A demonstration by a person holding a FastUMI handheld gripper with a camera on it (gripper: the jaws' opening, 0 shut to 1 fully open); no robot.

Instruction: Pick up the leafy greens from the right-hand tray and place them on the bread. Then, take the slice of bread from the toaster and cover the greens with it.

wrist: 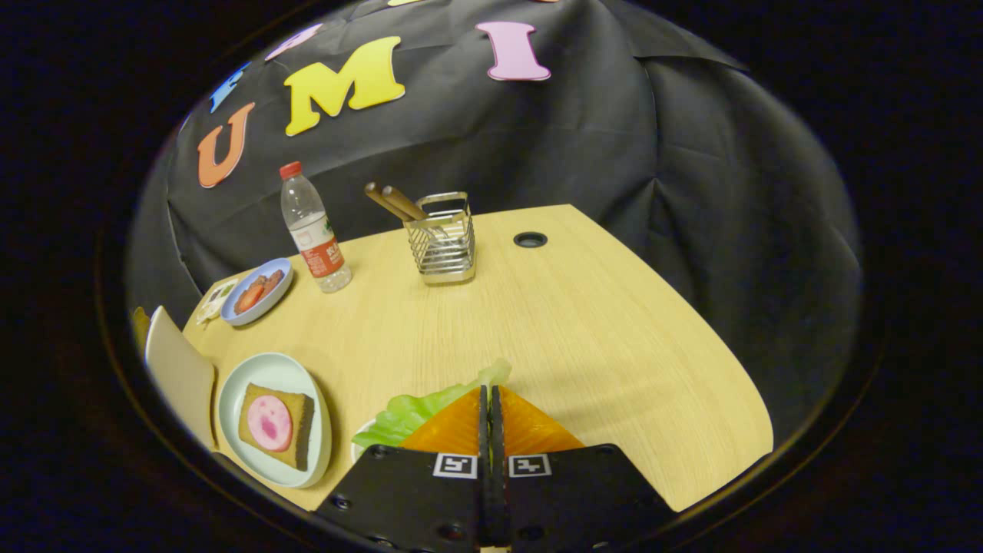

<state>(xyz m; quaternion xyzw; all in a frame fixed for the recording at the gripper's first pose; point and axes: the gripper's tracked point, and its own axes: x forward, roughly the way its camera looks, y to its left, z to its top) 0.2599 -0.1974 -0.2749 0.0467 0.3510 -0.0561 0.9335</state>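
- The gripper point(490, 399) sits low over a pale wooden table point(584, 322), its two fingers point(453, 430) pressed close together with only a thin slit between them.
- A leaf of lettuce point(418, 411) lies directly under and around the fingers, spreading out to their left. It is light green and ruffled, with a pale frilly edge poking up just past the fingertips. The fingers appear to pinch it, though the contact itself is hidden beneath them.
- Further left of the fingers, near the table's edge, a pale oval plate point(303, 376) holds a slice of brown toasted bread point(301, 430) topped with a round pink slice of ham point(269, 423).
- Left of that plate stands a cream-coloured object point(180, 372), partly cut off.
- Well beyond the fingers, a small blue dish point(282, 286) holds reddish food pieces.
- Beside the dish stands a clear water bottle point(313, 230) with a red cap.
- A wire metal holder point(441, 242) with brown-handled utensils stands mid-table, near a round cable hole point(530, 240).
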